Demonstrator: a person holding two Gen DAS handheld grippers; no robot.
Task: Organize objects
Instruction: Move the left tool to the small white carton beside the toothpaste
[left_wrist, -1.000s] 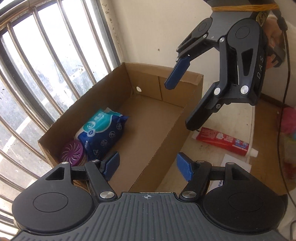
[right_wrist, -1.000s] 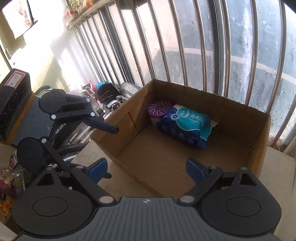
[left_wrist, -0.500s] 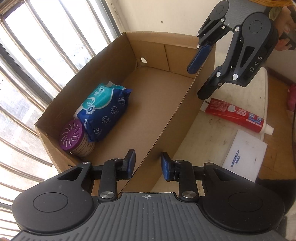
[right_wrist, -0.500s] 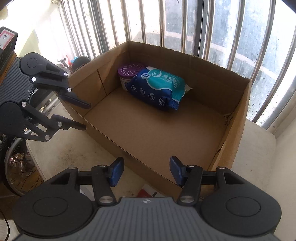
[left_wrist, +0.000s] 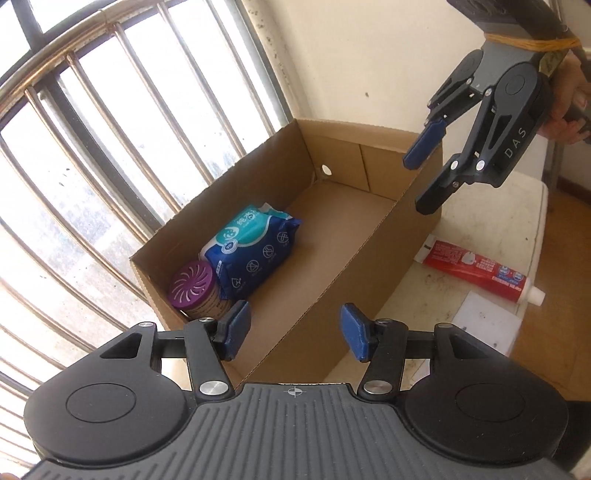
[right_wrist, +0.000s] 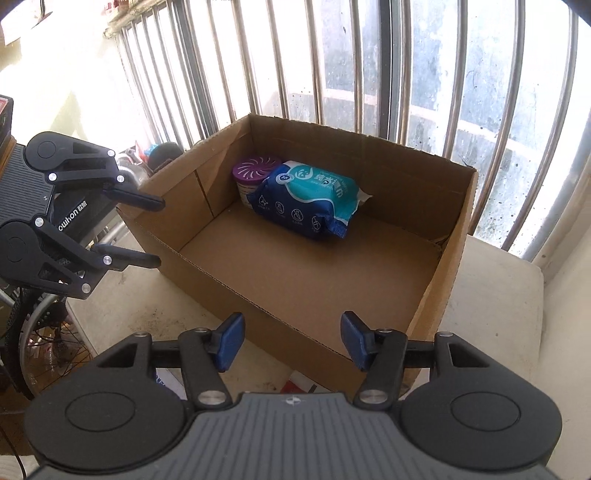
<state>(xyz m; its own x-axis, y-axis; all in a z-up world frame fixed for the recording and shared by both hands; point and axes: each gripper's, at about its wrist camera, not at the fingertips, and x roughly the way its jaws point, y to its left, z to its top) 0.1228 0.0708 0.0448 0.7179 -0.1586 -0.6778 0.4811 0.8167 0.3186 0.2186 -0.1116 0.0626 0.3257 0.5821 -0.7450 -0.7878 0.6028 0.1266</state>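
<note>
Two grippers hang over the scene, both with jaws opening and nothing between the blue pads. The left gripper (left_wrist: 293, 330) is spread above the near end of the box (left_wrist: 373, 236), its pads either side of the near wall's top edge without touching it. Seen from the right wrist, the left gripper (right_wrist: 157, 230) sits off the box's left end, fingers pointing toward the cardboard. The right gripper (right_wrist: 291, 341) is also spread, above the near wall of the box (right_wrist: 456, 236). From the left wrist it shows as the right gripper (left_wrist: 423, 179) at the box's far corner, held by a hand (left_wrist: 569, 110) at the upper right edge.

Inside the box, at the end nearest the left gripper, a blue wipes pack (left_wrist: 255, 251) lies flat, touching a purple-lidded can (left_wrist: 192, 288) that stands upright in the corner. The right wrist view shows the same wipes pack (right_wrist: 310, 199) and can (right_wrist: 251, 173) against the far wall by the window bars (right_wrist: 369, 62). The rest of the box floor is bare cardboard.

Outside the box, on the white table (left_wrist: 480, 221), a red toothpaste tube (left_wrist: 480, 271) lies flat just beside the box's long wall, cap pointing away. A white card (left_wrist: 487, 321) lies near it at the table's edge.
</note>
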